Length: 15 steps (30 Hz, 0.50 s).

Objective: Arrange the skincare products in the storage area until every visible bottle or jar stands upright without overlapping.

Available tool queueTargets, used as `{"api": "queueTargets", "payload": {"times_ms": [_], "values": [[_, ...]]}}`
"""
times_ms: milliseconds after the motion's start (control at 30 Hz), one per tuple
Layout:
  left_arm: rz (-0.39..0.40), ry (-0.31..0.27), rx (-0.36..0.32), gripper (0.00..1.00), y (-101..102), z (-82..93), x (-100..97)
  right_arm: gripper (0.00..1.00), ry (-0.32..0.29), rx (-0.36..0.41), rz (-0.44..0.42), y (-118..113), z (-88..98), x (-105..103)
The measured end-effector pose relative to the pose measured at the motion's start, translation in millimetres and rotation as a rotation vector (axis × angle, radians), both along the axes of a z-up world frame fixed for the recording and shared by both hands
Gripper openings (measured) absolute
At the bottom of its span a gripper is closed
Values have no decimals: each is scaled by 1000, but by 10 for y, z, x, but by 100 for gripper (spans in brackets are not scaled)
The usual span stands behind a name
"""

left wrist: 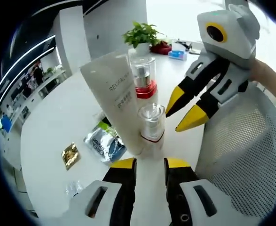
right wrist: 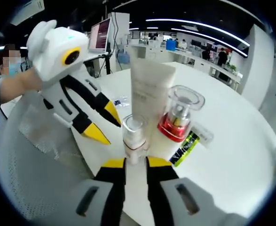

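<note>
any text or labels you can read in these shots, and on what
"REVITALI...", cut off where it curves away, running lengthwise on the tall white squeeze tube.
Smaller print under it on the tube: too blurred to read.
Silver and blue foil sachet: print too small.
Green and black sachet: print unreadable.
Small gold foil packet: nothing legible.

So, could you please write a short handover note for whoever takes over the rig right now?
Left gripper: open, fingers just short of the small clear-capped pump bottle, holding nothing.
Right gripper: open, empty, facing the same bottle from the opposite side.
Things: the small bottle, the white cream tube and the red-banded pump bottle all stand upright, tightly clustered on the white table. Sachets lie flat beside them; a white mesh basket sits alongside.
Done: all three upright.
Left: probably spread them apart; whether they touch is unclear.
</note>
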<state>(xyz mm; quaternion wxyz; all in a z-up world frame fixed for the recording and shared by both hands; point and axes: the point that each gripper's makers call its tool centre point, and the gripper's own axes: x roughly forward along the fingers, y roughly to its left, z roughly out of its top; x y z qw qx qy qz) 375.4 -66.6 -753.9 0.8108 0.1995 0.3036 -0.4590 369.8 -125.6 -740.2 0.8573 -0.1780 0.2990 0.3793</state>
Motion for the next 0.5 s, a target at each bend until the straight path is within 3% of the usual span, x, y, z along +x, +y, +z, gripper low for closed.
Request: {"api": "queueTargets", "payload": {"times_ms": [500], "values": [[43, -43, -28, 37, 179, 252, -31, 38, -44, 0, -55, -137, 208, -12]]}}
